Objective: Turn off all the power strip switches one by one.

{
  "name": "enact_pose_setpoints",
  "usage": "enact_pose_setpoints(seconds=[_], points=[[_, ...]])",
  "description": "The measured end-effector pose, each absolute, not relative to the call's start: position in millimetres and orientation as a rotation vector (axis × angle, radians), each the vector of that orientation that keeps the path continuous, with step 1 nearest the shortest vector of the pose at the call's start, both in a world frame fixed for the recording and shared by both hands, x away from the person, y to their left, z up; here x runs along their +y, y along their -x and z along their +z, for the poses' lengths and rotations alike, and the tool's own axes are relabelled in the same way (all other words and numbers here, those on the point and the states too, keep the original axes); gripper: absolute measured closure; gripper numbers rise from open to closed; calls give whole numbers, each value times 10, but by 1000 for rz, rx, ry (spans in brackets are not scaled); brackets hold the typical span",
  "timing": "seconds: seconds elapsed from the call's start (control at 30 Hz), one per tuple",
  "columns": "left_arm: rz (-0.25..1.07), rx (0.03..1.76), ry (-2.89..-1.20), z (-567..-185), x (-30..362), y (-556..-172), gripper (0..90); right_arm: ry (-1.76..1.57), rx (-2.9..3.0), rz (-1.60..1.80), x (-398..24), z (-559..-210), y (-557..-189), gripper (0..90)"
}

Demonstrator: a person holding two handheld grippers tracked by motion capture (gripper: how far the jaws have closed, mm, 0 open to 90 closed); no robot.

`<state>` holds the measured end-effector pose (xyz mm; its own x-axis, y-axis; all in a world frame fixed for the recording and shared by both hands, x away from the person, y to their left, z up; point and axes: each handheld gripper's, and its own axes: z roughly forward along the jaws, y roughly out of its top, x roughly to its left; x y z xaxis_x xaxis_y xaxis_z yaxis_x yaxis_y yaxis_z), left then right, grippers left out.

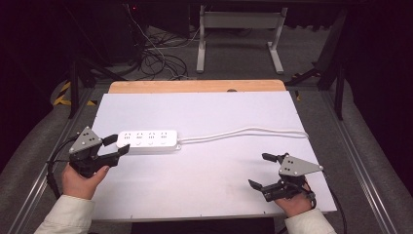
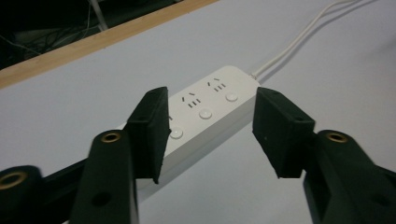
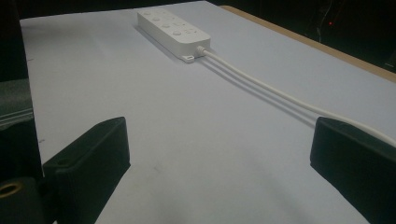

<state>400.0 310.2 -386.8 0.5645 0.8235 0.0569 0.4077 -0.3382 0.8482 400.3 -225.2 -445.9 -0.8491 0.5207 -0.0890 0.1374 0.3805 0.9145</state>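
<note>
A white power strip (image 1: 148, 141) (image 2: 210, 100) with several sockets and round buttons lies flat on the white table top (image 1: 204, 180), left of the middle. Its white cable (image 1: 243, 130) (image 3: 261, 84) runs off to the right. My left gripper (image 1: 118, 145) (image 2: 212, 128) stands open at the strip's left end, one jaw on each side of that end, and a gap shows between the right pad and the strip's side. My right gripper (image 1: 262, 170) (image 3: 219, 154) is wide open near the front right of the table, with bare table between its jaws. The strip (image 3: 173, 28) lies far ahead of it.
A wooden strip (image 1: 195, 86) (image 2: 93, 42) borders the table's far edge. Metal rails run along both sides of the table. On the floor behind it are a white frame (image 1: 238, 39) and loose cables (image 1: 156, 58). The cable loops back near the right edge (image 1: 302, 134).
</note>
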Motion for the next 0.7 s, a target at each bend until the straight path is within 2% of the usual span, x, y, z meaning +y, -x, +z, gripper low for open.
enact_pose_setpoints(seconds=[0.07,0.1,0.13,0.17,0.2,0.23,0.27,0.7], points=[[627,1013,-1972,-3851,3123,-4024,546,-575,2286,1459,-2248,-4459,-4002,51],[635,1025,-1987,-3845,3131,-4045,666,-572,2288,1460,-2245,-4459,-4002,51],[632,1035,-2000,-3839,3136,-4067,666,-572,2288,1460,-2245,-4459,-4002,51],[634,1034,-2031,-3824,3146,-4112,772,-567,2287,1461,-2242,-4459,-4001,51],[634,1034,-2031,-3824,3146,-4112,822,-567,2287,1461,-2242,-4459,-4001,51],[630,1024,-2042,-3818,3149,-4133,822,-567,2287,1461,-2242,-4459,-4001,51],[627,1017,-2054,-3815,3148,-4154,899,-572,2291,1459,-2239,-4461,-4001,52],[512,1091,-2179,-3810,3150,-4507,900,-565,2301,1460,-2233,-4466,-4005,54]])
